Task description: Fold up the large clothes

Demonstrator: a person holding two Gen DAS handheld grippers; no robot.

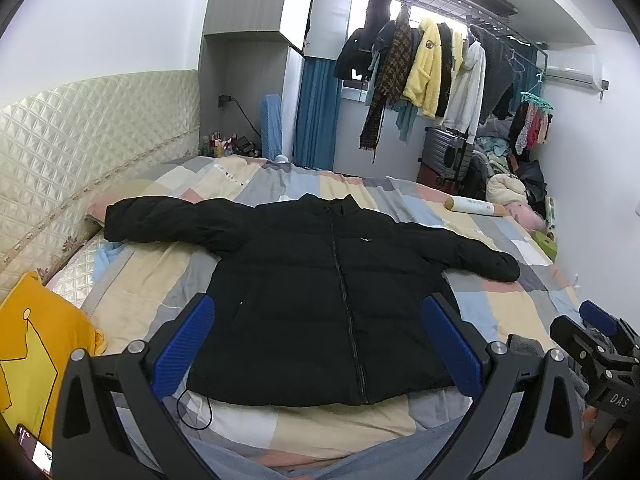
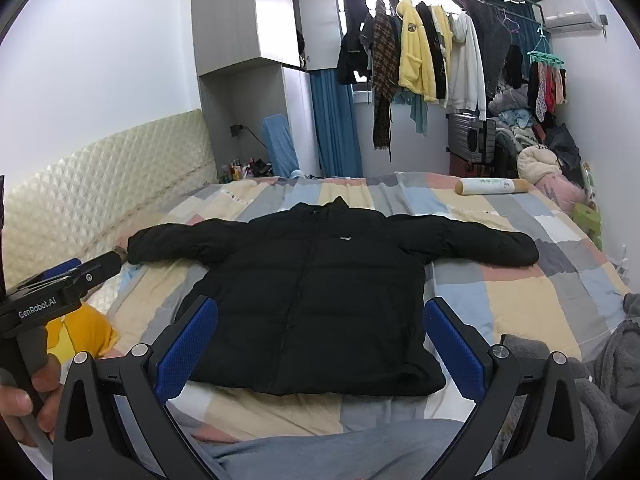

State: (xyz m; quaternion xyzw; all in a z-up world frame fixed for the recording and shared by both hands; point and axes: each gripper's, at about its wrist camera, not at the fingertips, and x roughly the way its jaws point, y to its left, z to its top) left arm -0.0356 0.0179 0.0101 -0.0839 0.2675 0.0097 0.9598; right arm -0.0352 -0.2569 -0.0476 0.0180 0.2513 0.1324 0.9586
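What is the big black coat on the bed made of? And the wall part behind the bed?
Black coat: probably padded, matte synthetic fabric; puffy stitched bands show. Headboard: looks like shiny cream quilted leatherette, with diamond tufts catching light.

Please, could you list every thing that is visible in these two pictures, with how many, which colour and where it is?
jacket: one, black, spread flat on the bed, sleeves out
bed cover: one, pastel patchwork, under the jacket
headboard: one, cream quilted, on the left
yellow garment: one, near left corner of the bed
roll pillow: one, white and tan, far right of the bed
hanging clothes: several, yellow, white, dark, on the rack at the window
curtain: one, blue, beside the wardrobe
suitcase: one, grey, under the rack
air conditioner: one, white, top right wall
left gripper: black, blue pads, jaws open, nothing held
right gripper: same, jaws open
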